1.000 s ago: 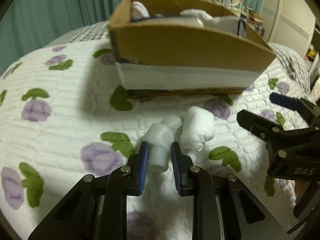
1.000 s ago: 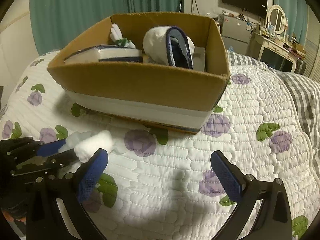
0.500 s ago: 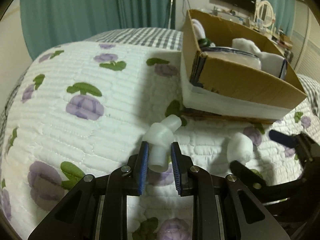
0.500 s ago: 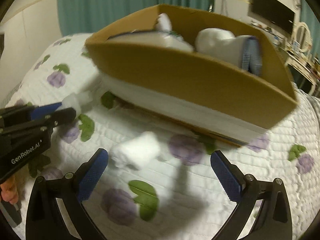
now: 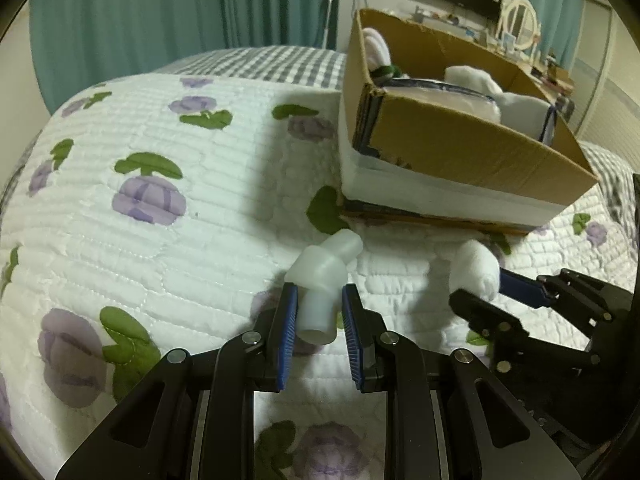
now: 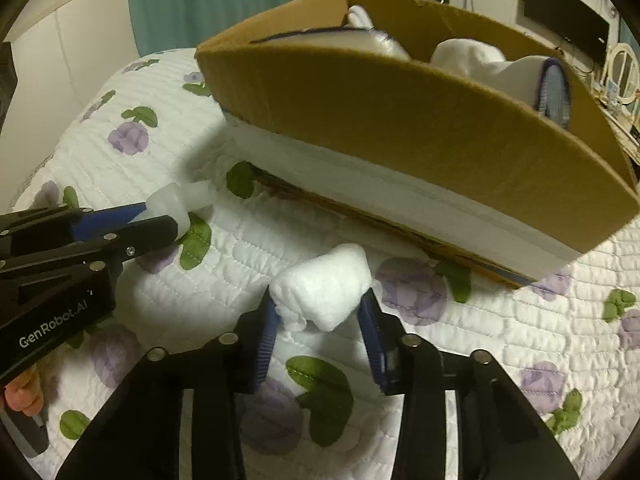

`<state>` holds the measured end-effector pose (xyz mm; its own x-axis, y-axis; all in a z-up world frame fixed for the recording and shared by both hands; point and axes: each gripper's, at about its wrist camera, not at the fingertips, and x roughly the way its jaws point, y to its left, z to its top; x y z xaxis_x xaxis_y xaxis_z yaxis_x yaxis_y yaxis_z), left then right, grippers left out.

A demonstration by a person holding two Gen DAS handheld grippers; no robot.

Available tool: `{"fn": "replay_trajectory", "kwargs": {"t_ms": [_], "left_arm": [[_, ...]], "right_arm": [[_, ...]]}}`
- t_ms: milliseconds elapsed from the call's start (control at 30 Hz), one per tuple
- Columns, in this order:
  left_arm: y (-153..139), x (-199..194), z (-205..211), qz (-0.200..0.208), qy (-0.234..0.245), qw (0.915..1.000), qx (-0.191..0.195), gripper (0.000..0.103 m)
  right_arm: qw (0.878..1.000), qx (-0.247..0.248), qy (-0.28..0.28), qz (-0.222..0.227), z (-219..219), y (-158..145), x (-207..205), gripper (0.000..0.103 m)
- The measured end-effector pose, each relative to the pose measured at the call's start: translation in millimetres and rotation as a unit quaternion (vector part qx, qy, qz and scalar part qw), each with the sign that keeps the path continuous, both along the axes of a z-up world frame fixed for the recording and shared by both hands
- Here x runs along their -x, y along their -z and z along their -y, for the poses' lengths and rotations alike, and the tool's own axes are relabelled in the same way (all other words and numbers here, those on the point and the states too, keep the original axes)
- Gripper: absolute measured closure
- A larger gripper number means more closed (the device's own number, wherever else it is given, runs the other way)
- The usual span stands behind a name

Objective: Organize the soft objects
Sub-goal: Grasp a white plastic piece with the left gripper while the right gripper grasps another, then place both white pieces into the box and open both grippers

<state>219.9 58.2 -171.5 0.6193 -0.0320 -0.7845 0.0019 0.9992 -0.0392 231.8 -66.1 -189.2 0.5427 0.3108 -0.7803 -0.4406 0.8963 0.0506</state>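
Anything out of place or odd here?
Yes. The left gripper is shut on a rigid-looking plastic connector, odd for a soft-objects task. The box has a frayed corner. Nothing spilled.

The only readable text is the brand "GenRobot.AI", printed in pale letters on the black body of the left gripper [image 6: 182, 220], seen at the lower left of the right wrist view. The lettering runs slightly uphill from left to right. In the left wrist view no writing can be made out on either gripper, the cardboard box [image 5: 460, 148] or the quilt [image 5: 160, 208].
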Motion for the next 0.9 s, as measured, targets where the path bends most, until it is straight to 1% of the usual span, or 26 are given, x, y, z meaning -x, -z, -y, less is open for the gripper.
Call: {"fn": "replay_trajectory", "kwargs": {"t_ms": [100,167,233,367,600,733,900], "left_arm": [[-5.1,0.4,4.3,0.003,0.007,1.0,-0.002,0.081],[-10.2,0.4,8.4,0.003,0.014,0.9999,-0.005,0.081],[-18.8,2.1,13.3,0.006,0.019,0.9998,-0.008,0.081],[-45.9,12.8,24.0,0.031,0.03,0.9989,-0.017,0.081],[-107.5,41.7,42.8,0.086,0.054,0.9948,-0.013,0.081],[-139.5,52.9,48.5,0.111,0.062,0.9919,-0.004,0.081],[-170.5,51.4,54.1,0.133,0.07,0.9886,-0.006,0.081]], "right_arm": [[1.0,-0.002,0.004,0.006,6.8,-7.7,4.7,0.07],[1.0,0.001,0.004,0.023,11.7,-18.3,12.9,0.071],[0.999,-0.003,0.006,0.034,16.1,-30.9,18.9,0.072],[0.998,-0.002,0.015,0.059,25.1,-60.6,26.3,0.072],[0.993,-0.004,0.028,0.11,40.8,-126.3,59.0,0.072],[0.989,-0.003,0.033,0.144,51.5,-170.8,80.6,0.072],[0.983,0.006,0.039,0.181,59.8,-217.6,95.0,0.072]]}}
